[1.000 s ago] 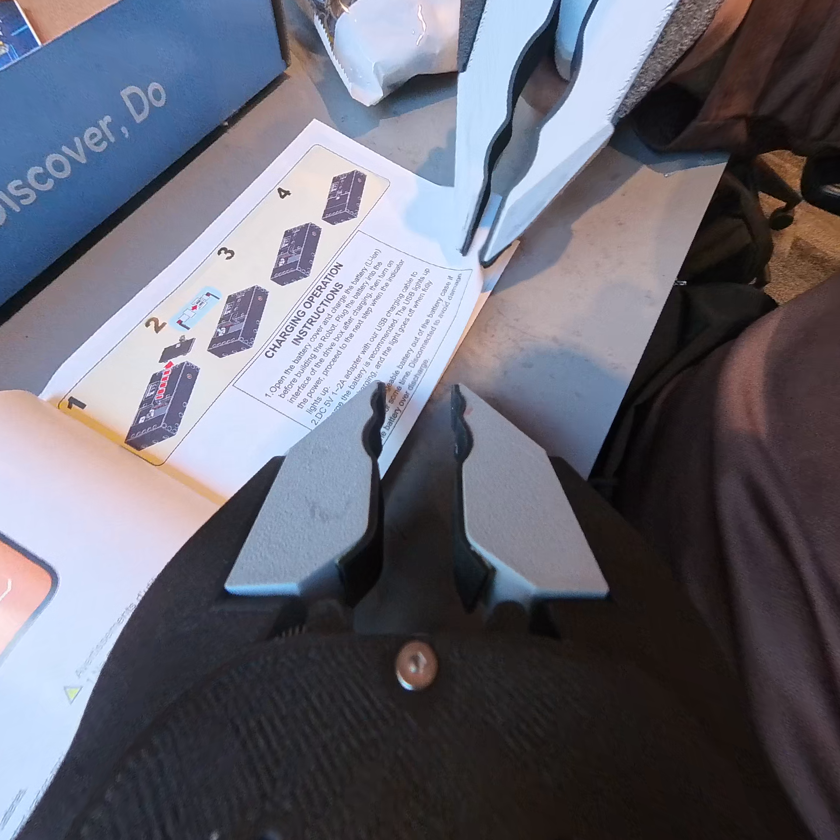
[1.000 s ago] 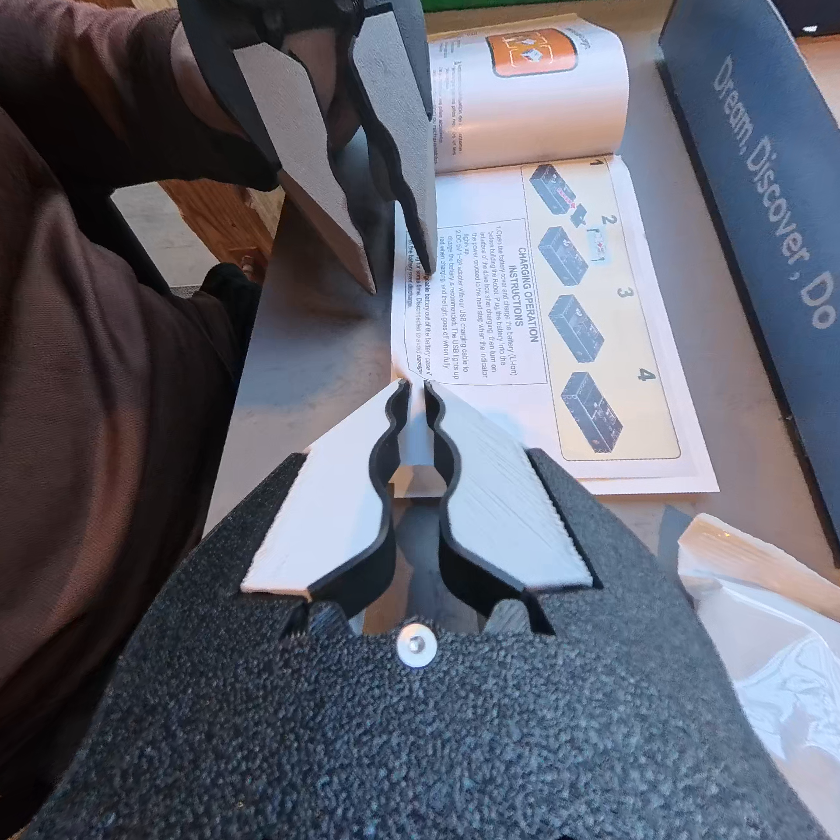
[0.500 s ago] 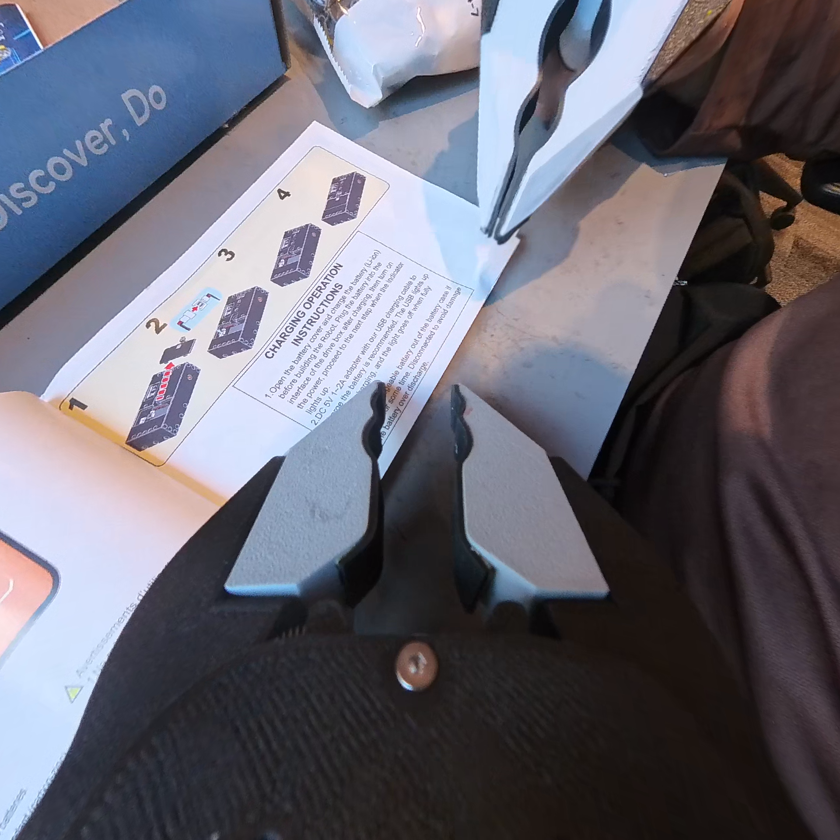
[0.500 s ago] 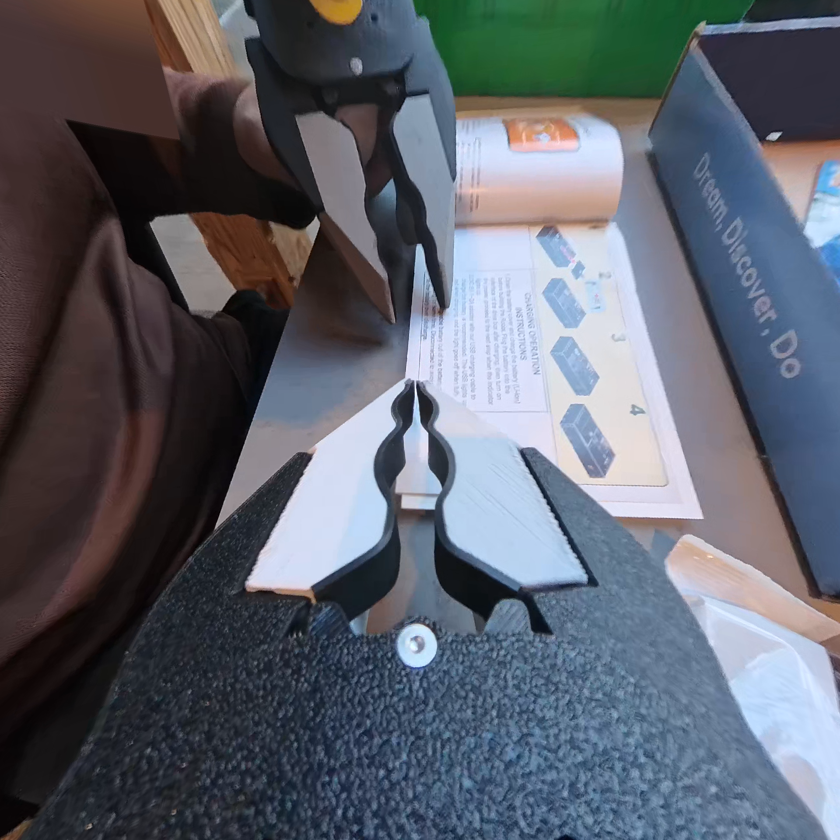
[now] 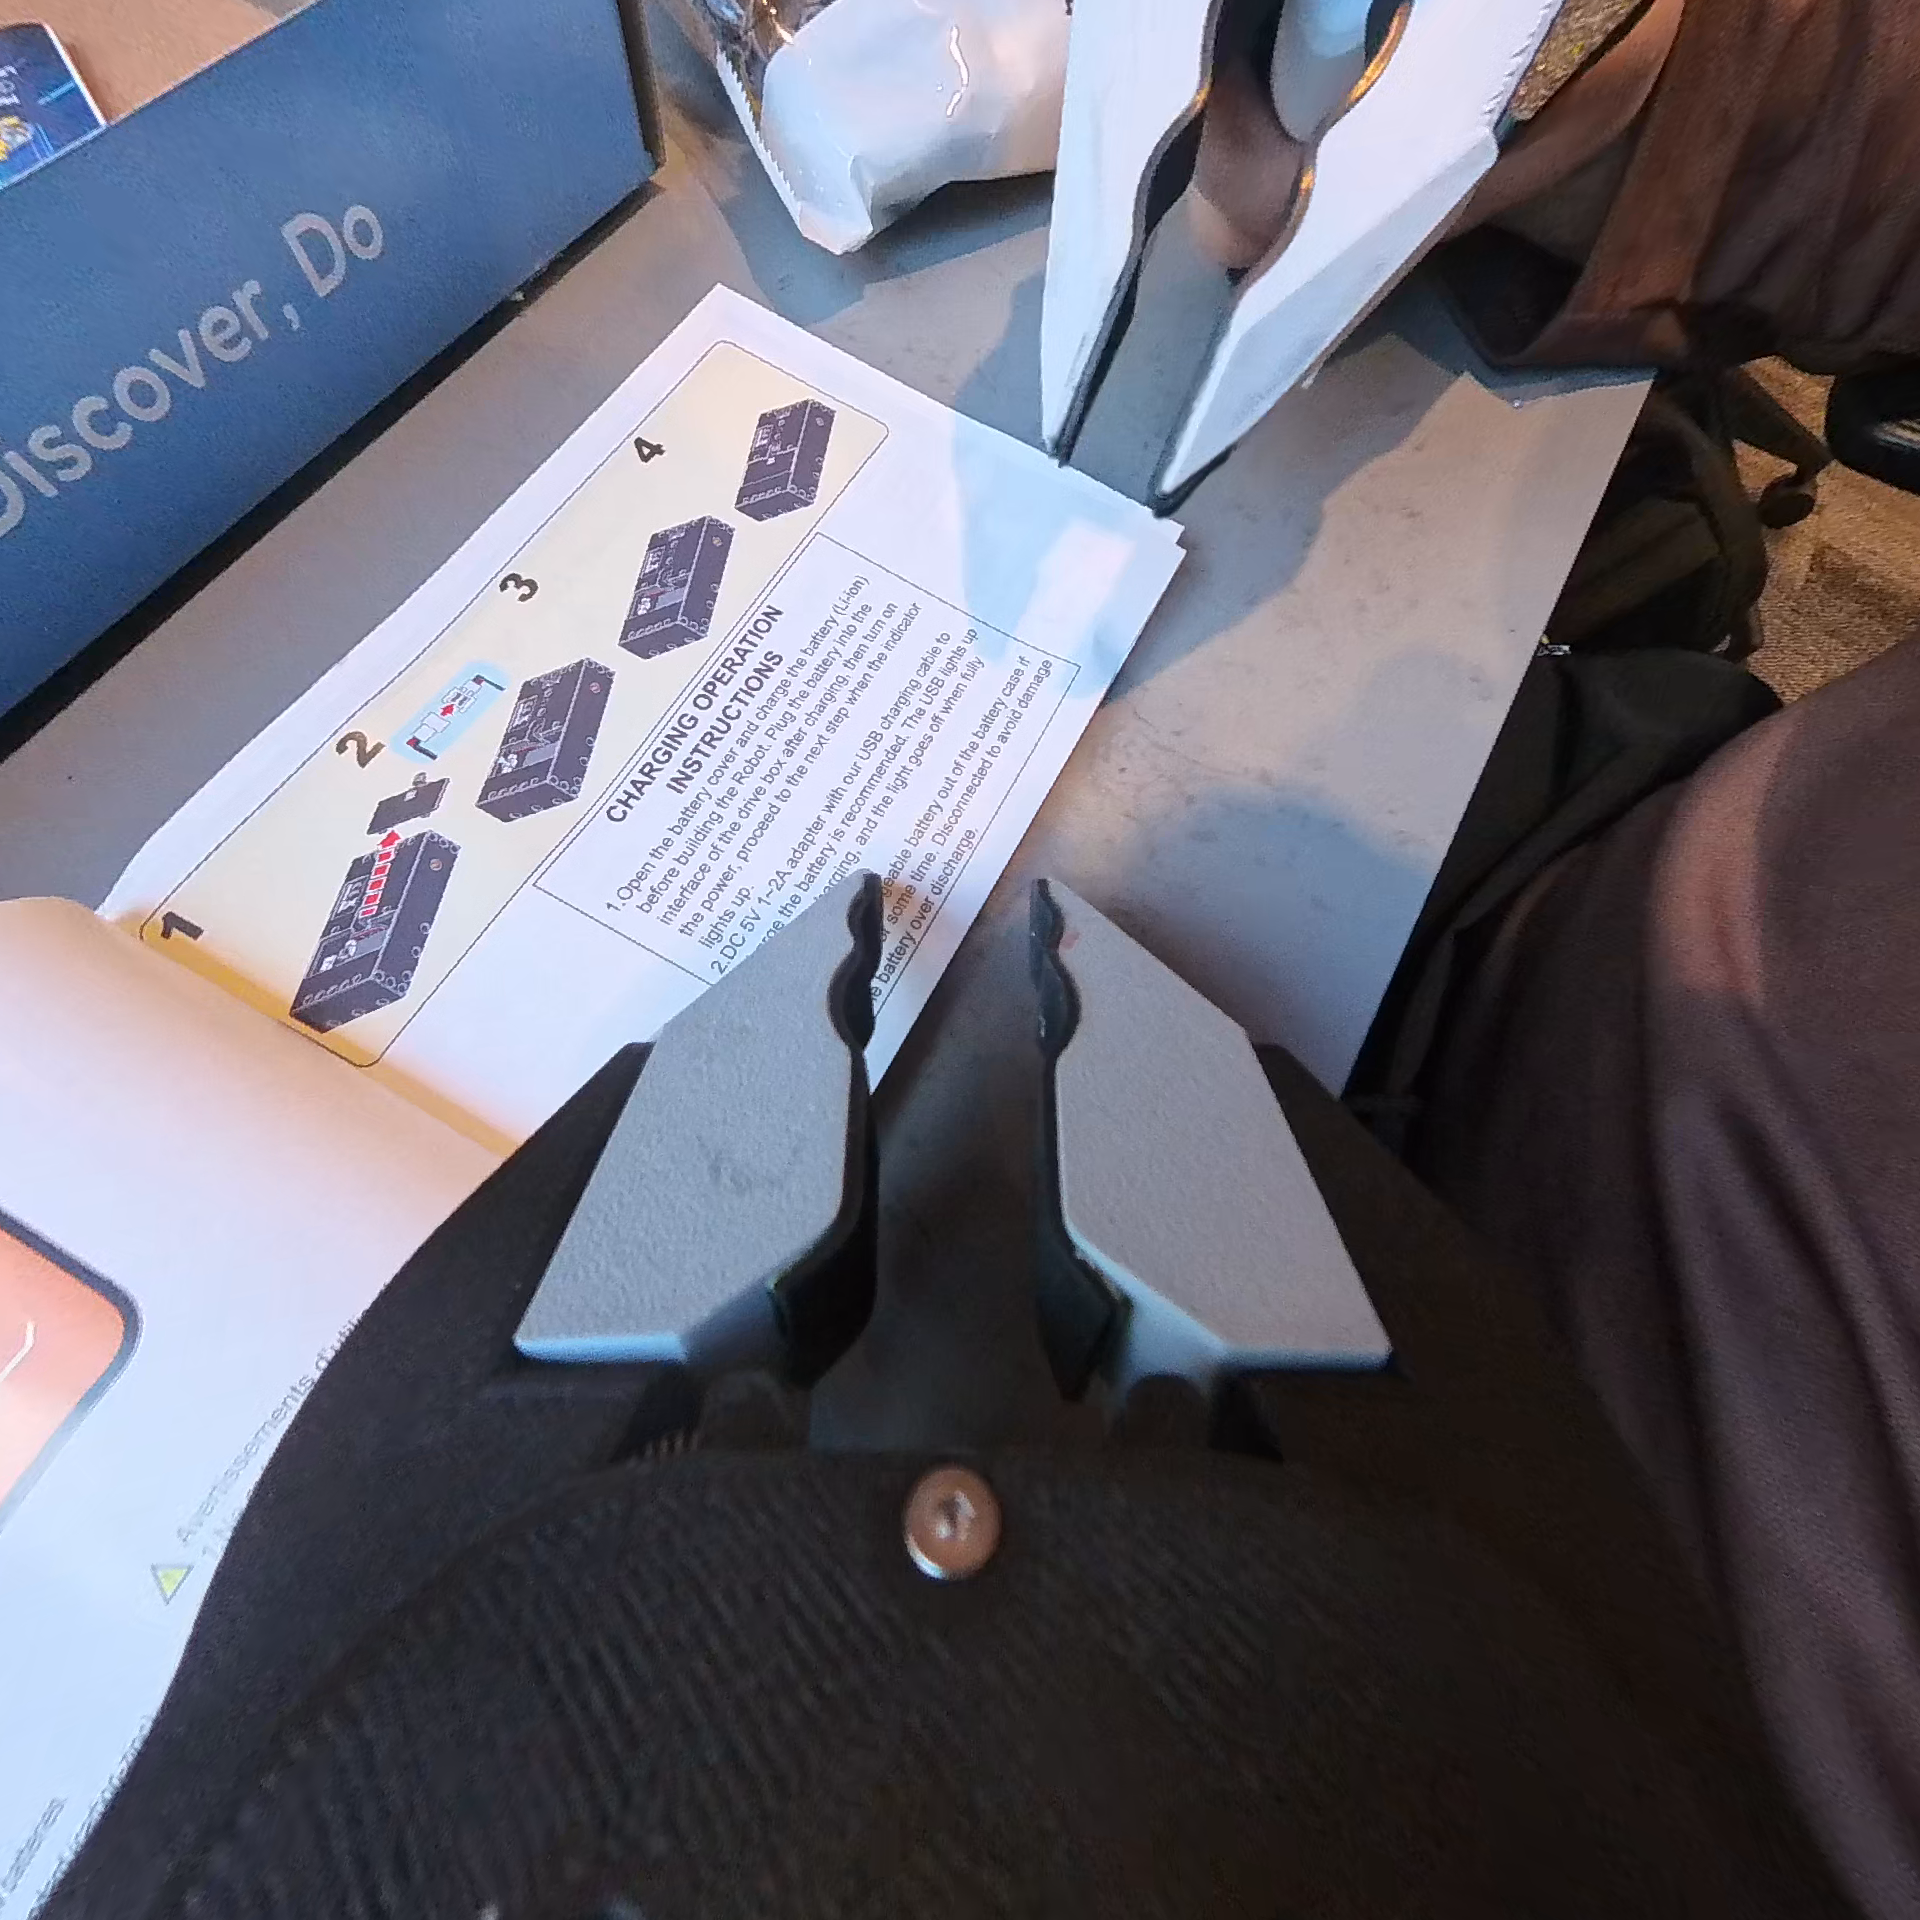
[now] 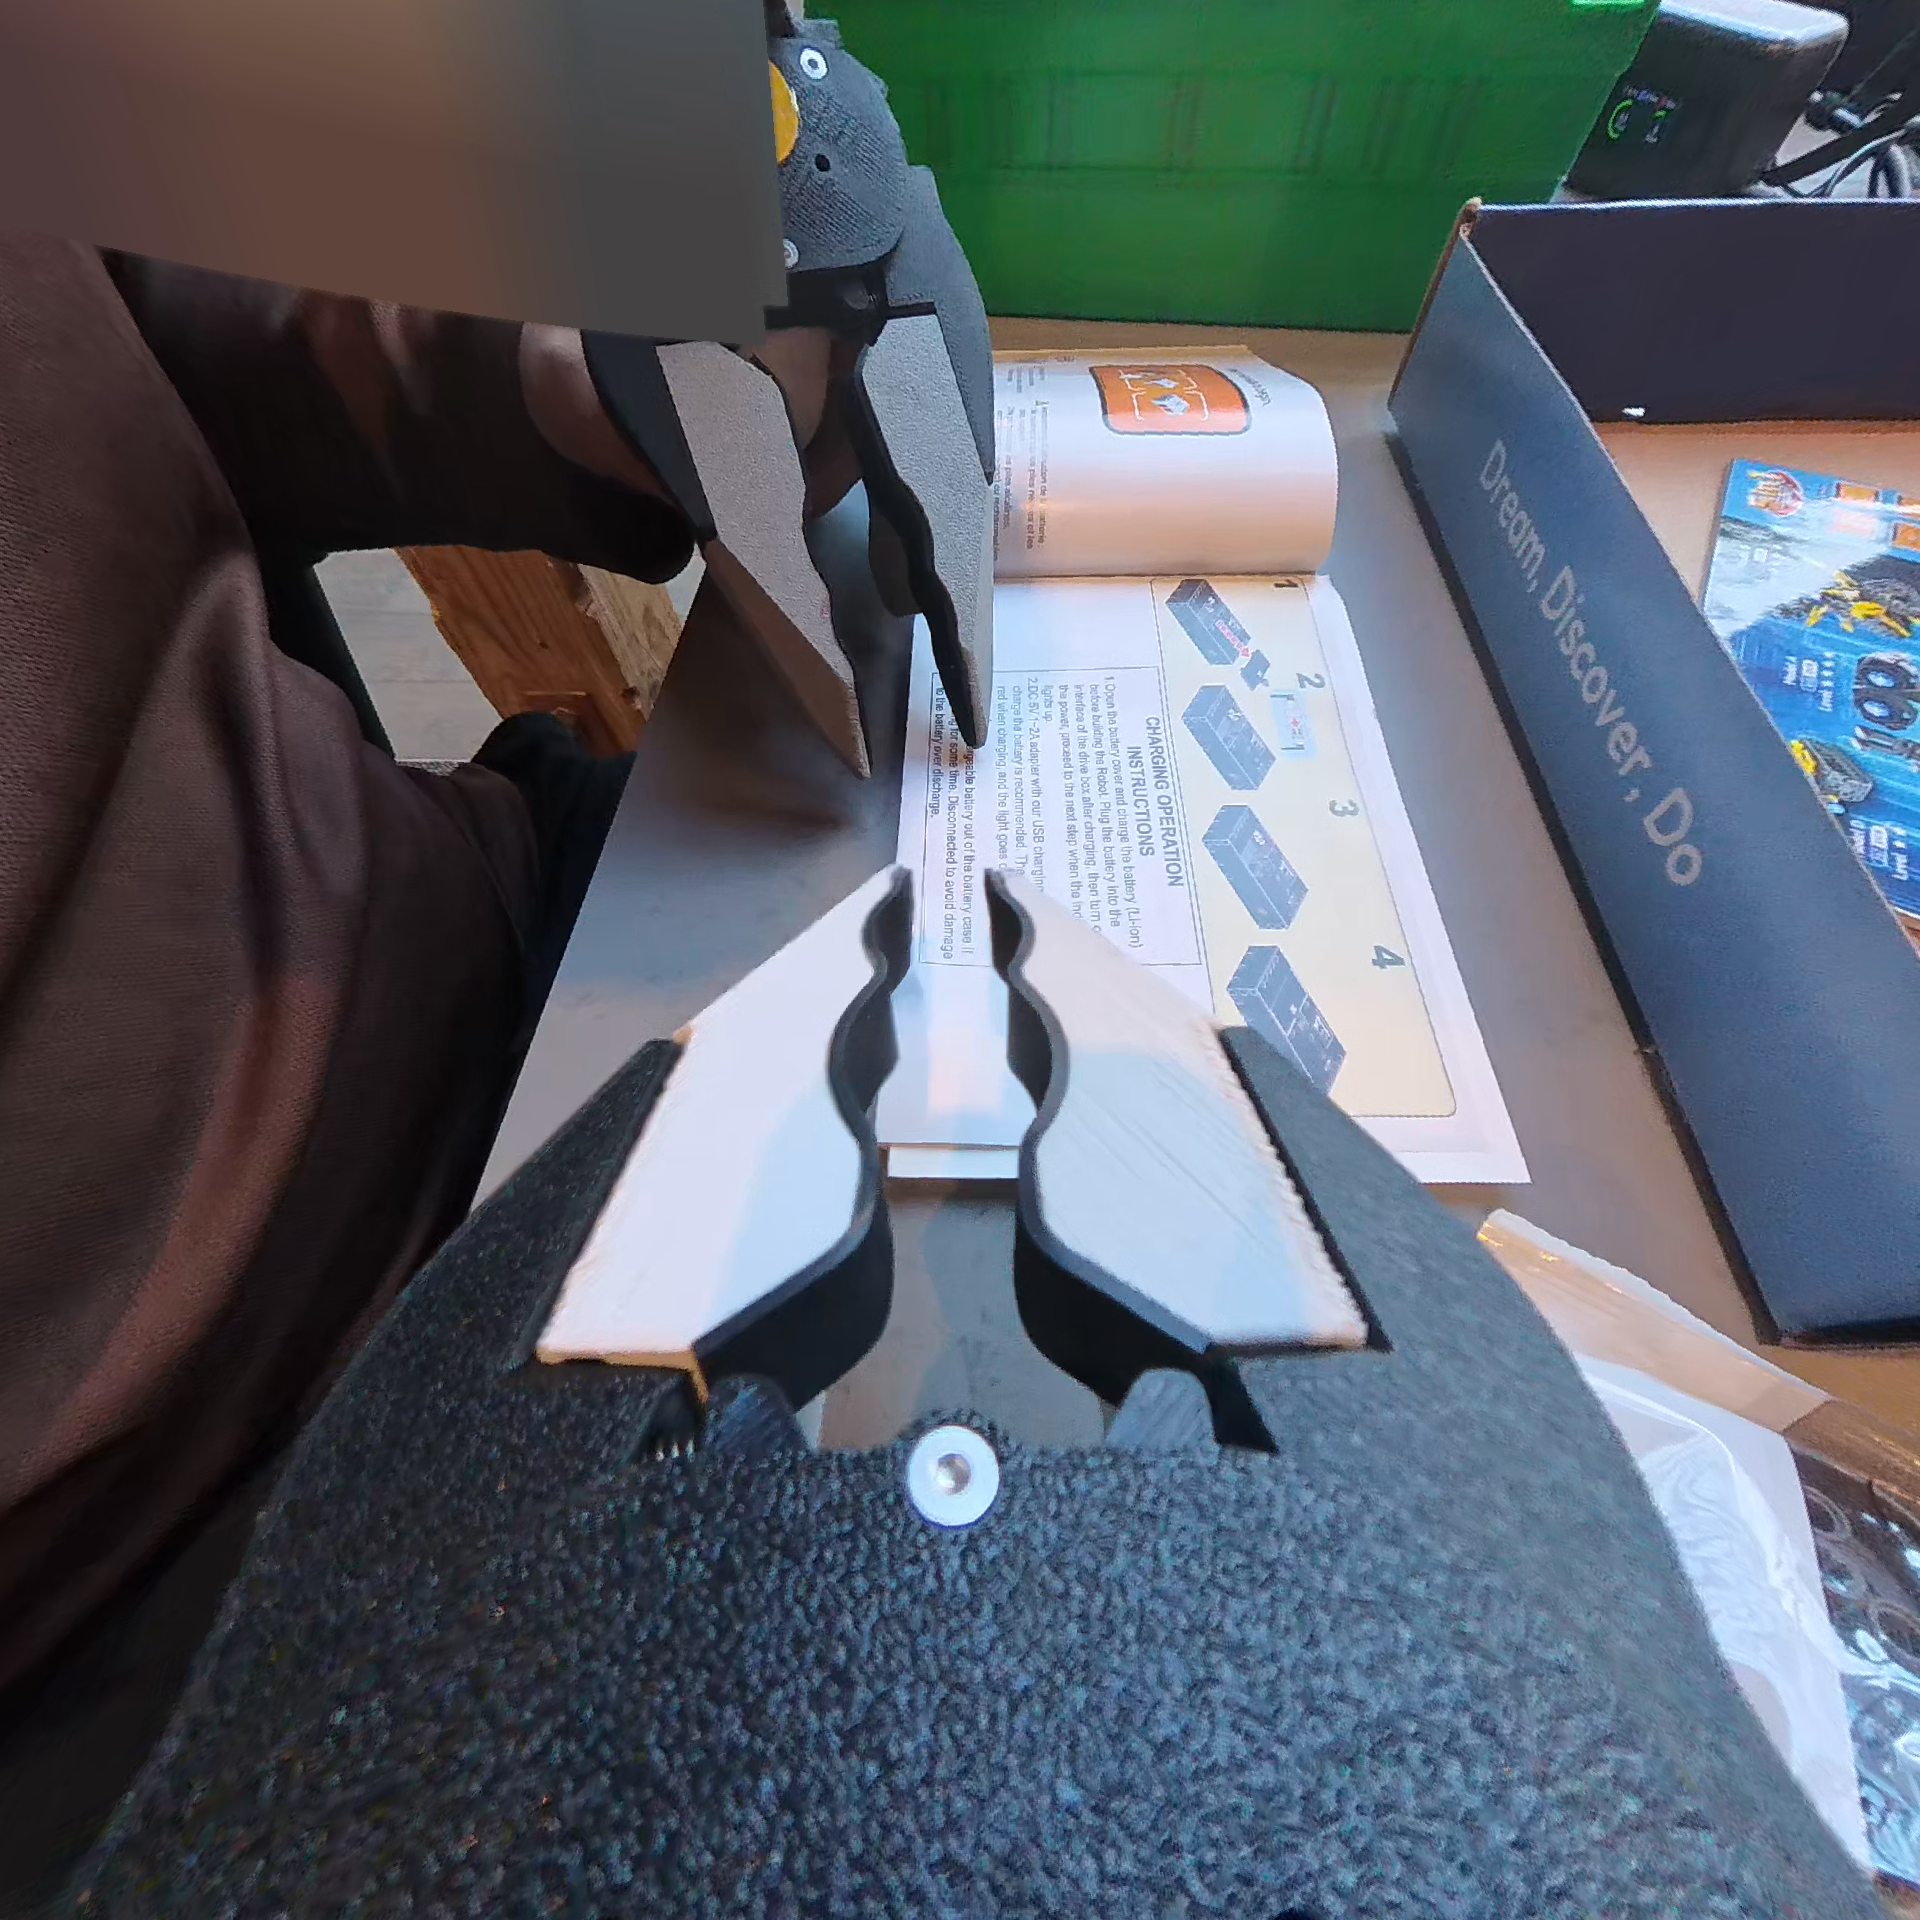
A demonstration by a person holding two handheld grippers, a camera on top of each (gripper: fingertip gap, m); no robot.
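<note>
An open instruction booklet (image 5: 727, 675) lies flat on the grey table (image 5: 1299, 727); it also shows in the right wrist view (image 6: 1195, 831). My left gripper (image 5: 951, 894) has grey fingers, is open and empty, and hovers over the booklet's near edge by the text box. It appears in the right wrist view (image 6: 920, 753) with its tips just above the page edge. My right gripper (image 6: 945, 883) has white fingers, is narrowly open and empty, and sits above the booklet's free corner. In the left wrist view the right gripper (image 5: 1112, 473) stands just above that corner (image 5: 1164, 540).
A long dark blue box (image 5: 260, 260) lies beside the booklet, also in the right wrist view (image 6: 1662, 779). A white plastic bag (image 5: 904, 114) lies behind the right gripper. A green bin (image 6: 1195, 156) stands at the back. The table edge (image 5: 1455, 831) meets a person in brown clothing (image 5: 1662, 1143). One gripper's finger ends stand about 8 centimeters off the other's.
The right gripper closed at the booklet's corner, then opened a little and drew up and back from it. The page lies flat. The left gripper has not moved.
</note>
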